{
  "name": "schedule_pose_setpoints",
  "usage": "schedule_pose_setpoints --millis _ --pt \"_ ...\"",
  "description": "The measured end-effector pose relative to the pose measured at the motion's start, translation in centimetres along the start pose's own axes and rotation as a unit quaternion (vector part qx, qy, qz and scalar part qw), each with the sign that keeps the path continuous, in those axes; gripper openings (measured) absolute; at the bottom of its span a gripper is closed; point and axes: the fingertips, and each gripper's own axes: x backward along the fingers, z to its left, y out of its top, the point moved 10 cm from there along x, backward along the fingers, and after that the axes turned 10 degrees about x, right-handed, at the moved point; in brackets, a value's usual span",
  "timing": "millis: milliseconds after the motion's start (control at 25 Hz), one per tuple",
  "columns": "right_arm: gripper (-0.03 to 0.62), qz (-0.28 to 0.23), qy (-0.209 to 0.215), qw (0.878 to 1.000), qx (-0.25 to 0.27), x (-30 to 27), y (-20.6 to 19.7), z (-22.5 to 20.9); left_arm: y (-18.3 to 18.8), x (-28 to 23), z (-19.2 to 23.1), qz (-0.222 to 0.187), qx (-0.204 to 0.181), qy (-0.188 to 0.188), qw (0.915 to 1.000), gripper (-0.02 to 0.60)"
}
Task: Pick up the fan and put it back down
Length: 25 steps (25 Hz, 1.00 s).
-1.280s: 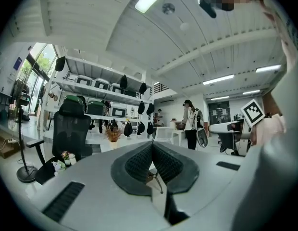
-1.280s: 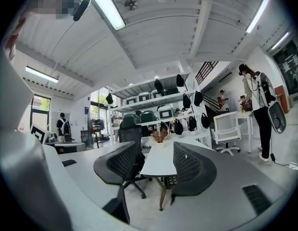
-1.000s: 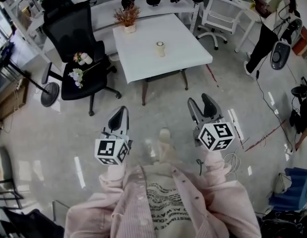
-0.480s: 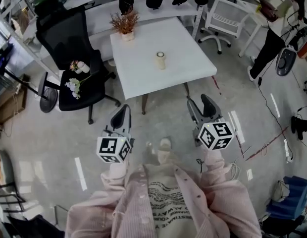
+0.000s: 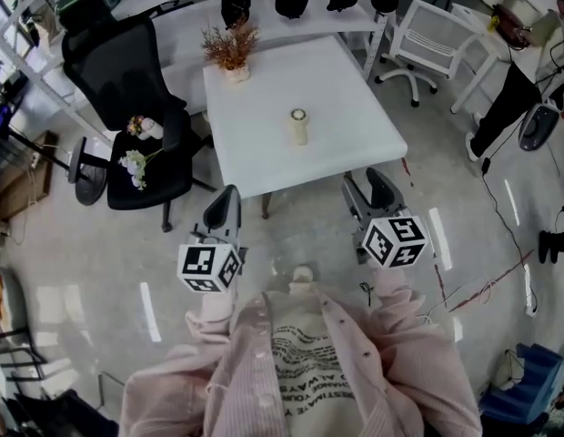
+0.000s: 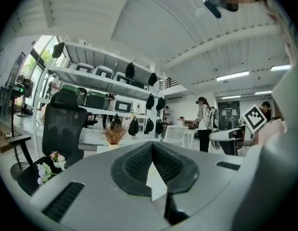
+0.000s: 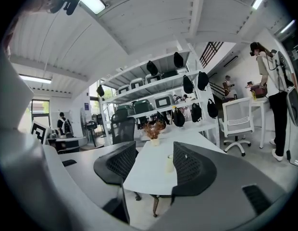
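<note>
Head view puts the small upright fan (image 5: pixel 299 127) at upper centre of the frame, on the white table (image 5: pixel 255 153), well apart from both grippers below it. The right gripper (image 5: pixel 370 189) has its jaws spread wide and empty; the left gripper (image 5: pixel 222 209) has them pressed together. Narrow as the fan looks, an off-centre reach could likely tip it over

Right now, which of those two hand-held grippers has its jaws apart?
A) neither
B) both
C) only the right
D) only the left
C: on the right gripper the pads stand apart, the white table showing between them; on the left gripper they meet at the tips.
</note>
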Motion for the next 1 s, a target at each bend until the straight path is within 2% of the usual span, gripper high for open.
schedule_pose_setpoints --millis 640,1000 --pt "0.212 0.029 0.039 0.999 -0.016 -6.7 -0.2 -3.2 -1.0 -4.5 1.4 0.025 0.019 0.033 0.999 0.002" --pt "0.212 0.057 0.05 0.997 -0.034 -10.8 -1.5 -4.1 -1.6 -7.9 3.2 0.052 0.024 0.033 0.9978 0.002"
